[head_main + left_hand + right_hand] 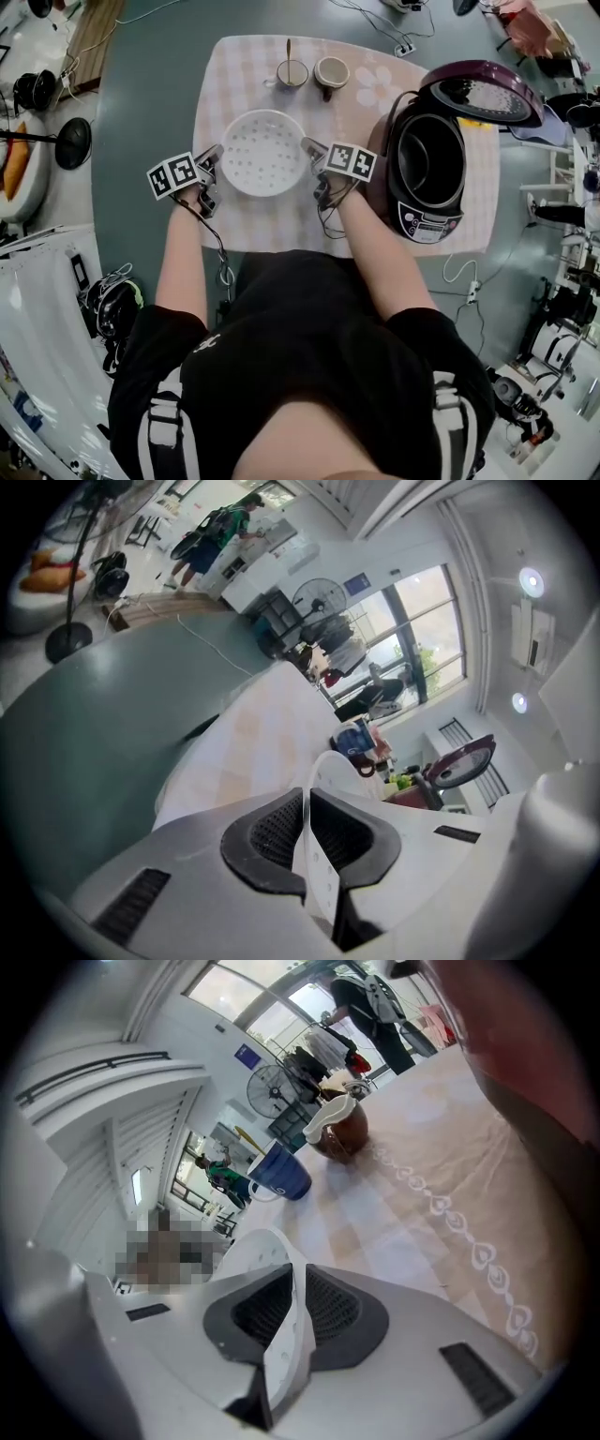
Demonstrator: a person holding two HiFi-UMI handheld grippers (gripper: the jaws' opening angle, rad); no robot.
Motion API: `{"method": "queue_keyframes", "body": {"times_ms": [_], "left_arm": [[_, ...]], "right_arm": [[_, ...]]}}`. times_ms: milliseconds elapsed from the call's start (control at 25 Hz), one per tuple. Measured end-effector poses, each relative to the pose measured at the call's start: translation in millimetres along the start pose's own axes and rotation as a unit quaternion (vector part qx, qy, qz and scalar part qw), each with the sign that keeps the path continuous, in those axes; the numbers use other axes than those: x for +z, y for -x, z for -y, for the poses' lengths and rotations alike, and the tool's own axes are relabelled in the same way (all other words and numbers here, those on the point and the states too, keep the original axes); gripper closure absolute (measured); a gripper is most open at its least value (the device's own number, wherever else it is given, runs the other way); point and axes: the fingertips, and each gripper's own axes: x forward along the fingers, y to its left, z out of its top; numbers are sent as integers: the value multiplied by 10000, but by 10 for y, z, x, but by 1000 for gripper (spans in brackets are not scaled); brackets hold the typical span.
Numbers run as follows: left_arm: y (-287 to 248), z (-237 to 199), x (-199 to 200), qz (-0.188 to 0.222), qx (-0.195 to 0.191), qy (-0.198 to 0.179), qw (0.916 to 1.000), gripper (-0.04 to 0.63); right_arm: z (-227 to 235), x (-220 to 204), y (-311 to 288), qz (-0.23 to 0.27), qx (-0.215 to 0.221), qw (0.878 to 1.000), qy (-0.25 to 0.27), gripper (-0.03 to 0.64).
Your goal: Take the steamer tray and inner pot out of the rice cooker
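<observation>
We counted two grippers: one left gripper (216,152) and one right gripper (309,144). Between their tips we counted one steamer tray (263,153). Beyond the tips stood two cups (292,73) (331,72), with one spoon (289,49) in the cup nearer the left gripper. Right of the right gripper we found one rice cooker (427,223) and one inner pot (433,157) inside it. One tablecloth (281,230) lay beneath.

The head view looks steeply down from overhead onto the desk (159,103), well back from it. Each gripper view rides close behind its own jaws, low over the cloth (281,225), facing across it. All three share the steamer tray (264,153) and the cups (331,72).
</observation>
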Motion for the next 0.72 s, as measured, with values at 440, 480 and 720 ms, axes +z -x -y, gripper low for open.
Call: {"method": "queue_keyframes", "body": {"times_ms": [440, 480, 720], "left_arm": [[374, 822, 484, 1073, 1499, -3886, 9028, 543], [451, 1003, 530, 1265, 1465, -4020, 8949, 545], [850, 2078, 728, 2199, 972, -4520, 8590, 571]], "right_arm": [[-691, 585, 434, 1183, -993, 9477, 2791, 554], [-878, 667, 564, 1428, -900, 9408, 2940, 554], [-1883, 1162, 1476, 3041, -304, 8802, 3632, 554]]}}
